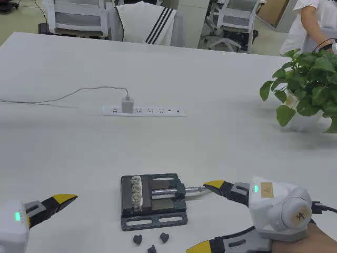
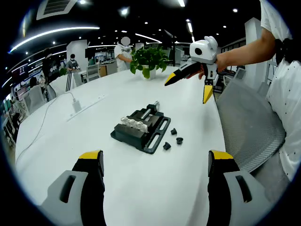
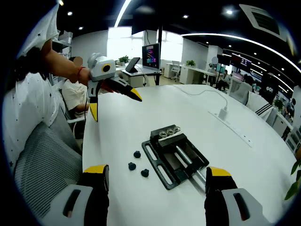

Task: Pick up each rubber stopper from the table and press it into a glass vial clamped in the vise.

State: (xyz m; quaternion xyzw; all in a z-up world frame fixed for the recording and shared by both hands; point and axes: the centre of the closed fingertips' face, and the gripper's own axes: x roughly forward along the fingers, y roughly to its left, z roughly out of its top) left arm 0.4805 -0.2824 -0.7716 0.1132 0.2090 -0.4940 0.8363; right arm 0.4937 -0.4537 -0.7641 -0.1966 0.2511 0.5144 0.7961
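The left gripper (image 2: 155, 156) hovers over the near left of the white table (image 1: 237, 147), jaws spread wide and empty. In the middle sits the black vise (image 1: 158, 203), with a row of glass vials (image 1: 137, 191) clamped upright in it. Three dark rubber stoppers (image 1: 138, 239) lie loose on the table just in front of the vise. The right gripper (image 1: 205, 216) hangs beside the vise's screw end, jaws wide apart, holding nothing

Nothing is reading clearly as a word, number or brand; a small dark mark is sitting on the round cap (image 1: 301, 215) of the right gripper (image 1: 205, 216), near right, too small to make out; a tan sticker (image 1: 267, 190) just beside it is showing no legible writing; the far monitor (image 3: 151, 54) is displaying colours, no readable text.
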